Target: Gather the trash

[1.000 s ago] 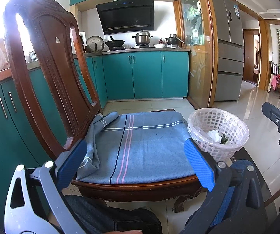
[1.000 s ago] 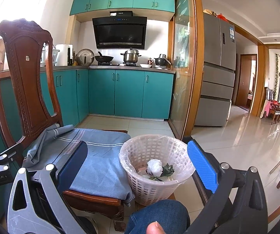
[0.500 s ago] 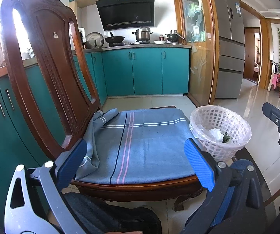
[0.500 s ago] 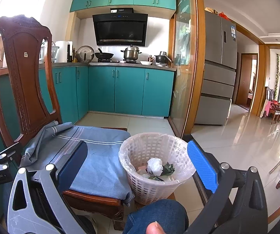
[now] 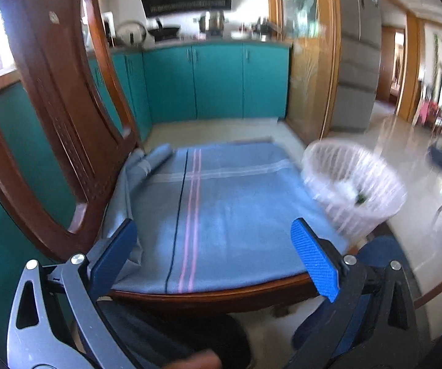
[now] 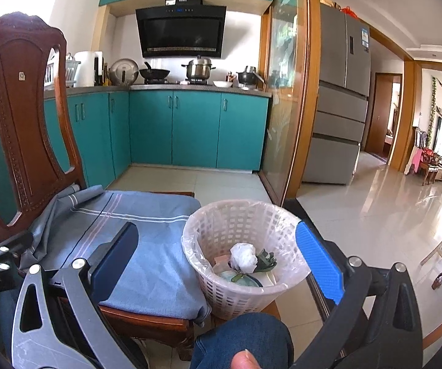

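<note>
- Right now I see the white plastic lattice basket (image 6: 245, 258) lined with a clear bag, just beside the blue striped cloth (image 6: 147, 246) on the carved wooden chair (image 6: 27, 117).
- In it lie a crumpled white wad (image 6: 243, 256), green leaves (image 6: 265, 261) and flat pale scraps.
- My left tongs (image 5: 221, 258) are spread wide and empty over the cloth.
- My right tongs (image 6: 221, 261) are spread and empty, framing the basket.

I face teal cabinets (image 6: 196, 129), a steel fridge (image 6: 340, 98), glossy pale floor tiles (image 6: 384, 215) and a carved wooden chair (image 6: 21, 98).
</note>
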Available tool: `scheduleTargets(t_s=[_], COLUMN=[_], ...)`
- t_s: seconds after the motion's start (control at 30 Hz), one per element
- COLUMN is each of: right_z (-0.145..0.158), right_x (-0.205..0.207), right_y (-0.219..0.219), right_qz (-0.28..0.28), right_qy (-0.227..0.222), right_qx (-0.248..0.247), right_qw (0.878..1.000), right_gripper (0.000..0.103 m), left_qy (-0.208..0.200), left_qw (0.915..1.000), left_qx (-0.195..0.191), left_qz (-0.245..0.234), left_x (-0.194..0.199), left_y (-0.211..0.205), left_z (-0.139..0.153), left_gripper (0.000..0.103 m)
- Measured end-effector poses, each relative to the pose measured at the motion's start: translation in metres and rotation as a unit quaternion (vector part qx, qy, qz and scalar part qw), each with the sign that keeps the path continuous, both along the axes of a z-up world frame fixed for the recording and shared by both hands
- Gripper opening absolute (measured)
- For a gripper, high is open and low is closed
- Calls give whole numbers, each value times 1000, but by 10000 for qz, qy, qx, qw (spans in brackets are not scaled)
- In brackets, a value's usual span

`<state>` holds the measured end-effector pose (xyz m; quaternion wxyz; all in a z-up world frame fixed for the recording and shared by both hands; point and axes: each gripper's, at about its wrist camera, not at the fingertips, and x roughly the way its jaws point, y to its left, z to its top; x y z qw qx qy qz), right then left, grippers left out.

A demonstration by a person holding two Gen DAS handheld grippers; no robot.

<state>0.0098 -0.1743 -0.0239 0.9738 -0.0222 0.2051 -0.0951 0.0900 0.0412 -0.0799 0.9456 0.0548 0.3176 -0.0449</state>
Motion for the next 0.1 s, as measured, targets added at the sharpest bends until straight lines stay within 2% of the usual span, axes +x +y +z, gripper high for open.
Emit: scheduleTargets(t_s=[0.1], right_z=[3], right_x=[5], right_y=[11], right_qz=[457], right_qy=[20], right_qx=[294], right_qw=[9985], right_gripper=[100], left_qy=[363], left_qw=[9962], left_qx=[785], left_qz=[137], left_x=[29], left_y=[-4], left_z=[-34], left_gripper=[100])
